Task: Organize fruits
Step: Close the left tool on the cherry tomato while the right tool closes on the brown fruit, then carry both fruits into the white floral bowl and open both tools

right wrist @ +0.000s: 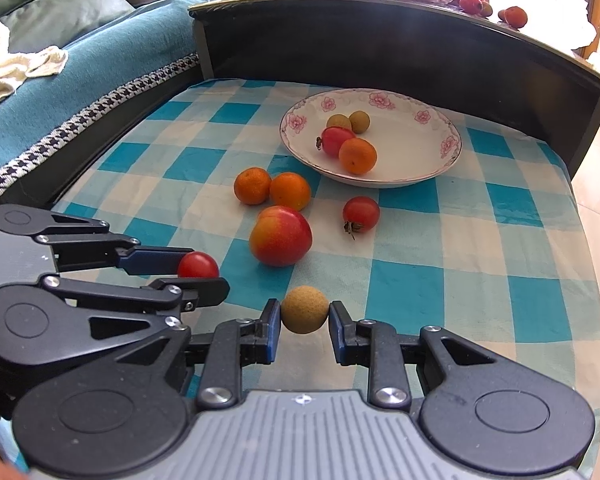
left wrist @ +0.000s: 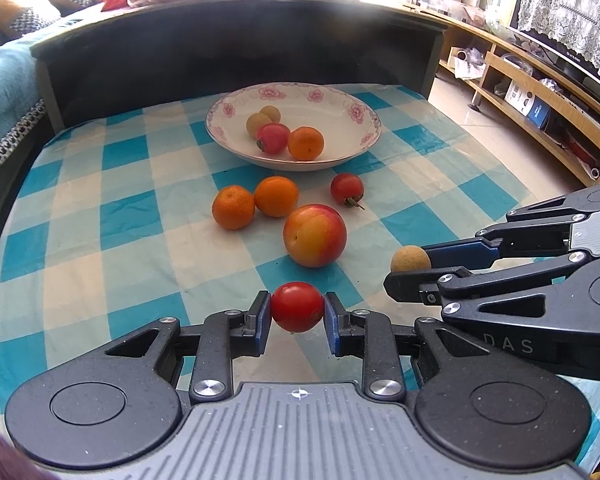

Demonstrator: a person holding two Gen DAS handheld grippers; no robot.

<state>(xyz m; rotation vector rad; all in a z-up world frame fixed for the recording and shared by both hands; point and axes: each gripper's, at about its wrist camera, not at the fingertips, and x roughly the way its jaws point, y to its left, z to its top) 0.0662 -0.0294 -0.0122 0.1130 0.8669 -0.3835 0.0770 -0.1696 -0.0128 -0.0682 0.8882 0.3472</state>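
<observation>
Gripping a small round red cherry tomato (left wrist: 297,307) between its blue pads, the left tool (left wrist: 297,314) is clenched on it, fruit at the fingertips over the blue-and-cream checked tablecloth (left wrist: 112,216) on the table. Right tool (right wrist: 304,318) is clenched on a small round tan rough-skinned longan (right wrist: 304,309), pads touching it both sides. The two tools sit side by side, close together, each visible in the other's view: right tool (left wrist: 414,270) with longan (left wrist: 411,258) to the right of the left tool, left tool (right wrist: 202,274) with tomato (right wrist: 198,265) to the left of the right one. Just ahead of the left tool, on the cloth: a larger red-yellow round nectarine-like fruit (left wrist: 315,235). Farther ahead of it two small orange mandarins (left wrist: 233,207) (left wrist: 276,196), touching each other, and to their right a second red cherry tomato with green stem (left wrist: 347,189), apart from them. Beyond those, farthest from both tools, a white ceramic plate with pink flower rim (left wrist: 352,110) holding two tan longans (left wrist: 262,119), a pinkish-red small fruit (left wrist: 273,138) and one orange mandarin (left wrist: 305,143), bunched together. Dark raised back panel (left wrist: 236,48) behind the plate. Blue-covered sofa (right wrist: 100,48) off to the left of the tools.
</observation>
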